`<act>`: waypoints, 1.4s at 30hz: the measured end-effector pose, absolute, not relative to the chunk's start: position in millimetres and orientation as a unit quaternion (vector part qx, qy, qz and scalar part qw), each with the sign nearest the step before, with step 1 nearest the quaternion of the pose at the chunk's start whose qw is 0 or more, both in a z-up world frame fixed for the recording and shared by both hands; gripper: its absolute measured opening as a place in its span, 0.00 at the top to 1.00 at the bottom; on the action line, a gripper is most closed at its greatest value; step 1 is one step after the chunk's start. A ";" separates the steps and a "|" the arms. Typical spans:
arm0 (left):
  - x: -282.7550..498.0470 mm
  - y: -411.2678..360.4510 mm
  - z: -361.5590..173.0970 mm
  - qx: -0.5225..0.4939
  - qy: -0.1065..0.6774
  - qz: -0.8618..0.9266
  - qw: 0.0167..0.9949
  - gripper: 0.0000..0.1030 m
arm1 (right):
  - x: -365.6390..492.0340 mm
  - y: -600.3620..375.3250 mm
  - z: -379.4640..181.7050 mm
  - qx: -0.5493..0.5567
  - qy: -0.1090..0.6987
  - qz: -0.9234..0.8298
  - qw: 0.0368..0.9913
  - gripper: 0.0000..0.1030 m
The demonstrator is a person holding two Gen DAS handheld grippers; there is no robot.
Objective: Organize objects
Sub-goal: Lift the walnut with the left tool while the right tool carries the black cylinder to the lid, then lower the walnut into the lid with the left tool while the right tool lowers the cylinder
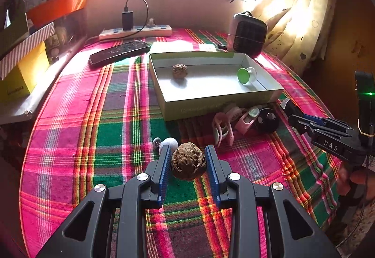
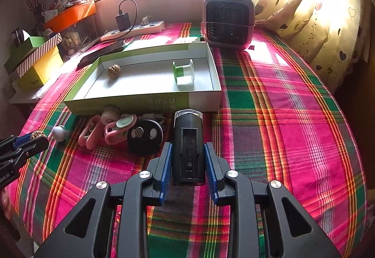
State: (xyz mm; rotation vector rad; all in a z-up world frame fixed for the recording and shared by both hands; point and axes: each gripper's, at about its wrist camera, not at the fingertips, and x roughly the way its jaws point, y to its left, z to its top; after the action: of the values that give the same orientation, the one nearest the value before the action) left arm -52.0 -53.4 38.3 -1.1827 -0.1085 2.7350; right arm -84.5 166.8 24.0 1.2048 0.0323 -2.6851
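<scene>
At the far edge of my table, under the window, a white power strip (image 2: 133, 30) lies with a black charger (image 2: 123, 21) plugged in. A small heater (image 2: 228, 21) stands right of it. Heart-patterned curtains (image 2: 311, 12) hang beyond, and stacked boxes (image 1: 25, 56) sit far left.

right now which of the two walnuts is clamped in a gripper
The walnut between the left gripper pads, above the cloth; the other walnut lies loose in the box.

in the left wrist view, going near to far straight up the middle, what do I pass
Left tongs gripping a walnut → open box near wall → second walnut inside it → phone → power strip → window.
</scene>
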 end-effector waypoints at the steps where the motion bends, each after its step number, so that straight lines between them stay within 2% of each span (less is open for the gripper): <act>1: -54.4 -52.2 40.6 -0.393 -0.033 0.915 0.082 0.73 | -85.5 167.0 26.3 0.406 0.011 -0.908 0.100 0.73; 23: -126.2 -32.2 62.8 -0.378 -0.019 0.920 0.102 0.73 | -147.7 157.3 49.3 0.404 0.029 -0.906 0.120 0.73; 42: -173.7 -29.5 42.6 -0.416 -0.018 0.904 0.095 0.73 | -196.2 155.3 32.8 0.457 0.037 -0.879 0.128 0.73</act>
State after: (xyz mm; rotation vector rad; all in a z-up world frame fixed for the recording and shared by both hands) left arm -173.7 -29.5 42.6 -1.2337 -0.0538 2.6806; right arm -196.2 155.3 32.8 1.3293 0.1083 -2.5583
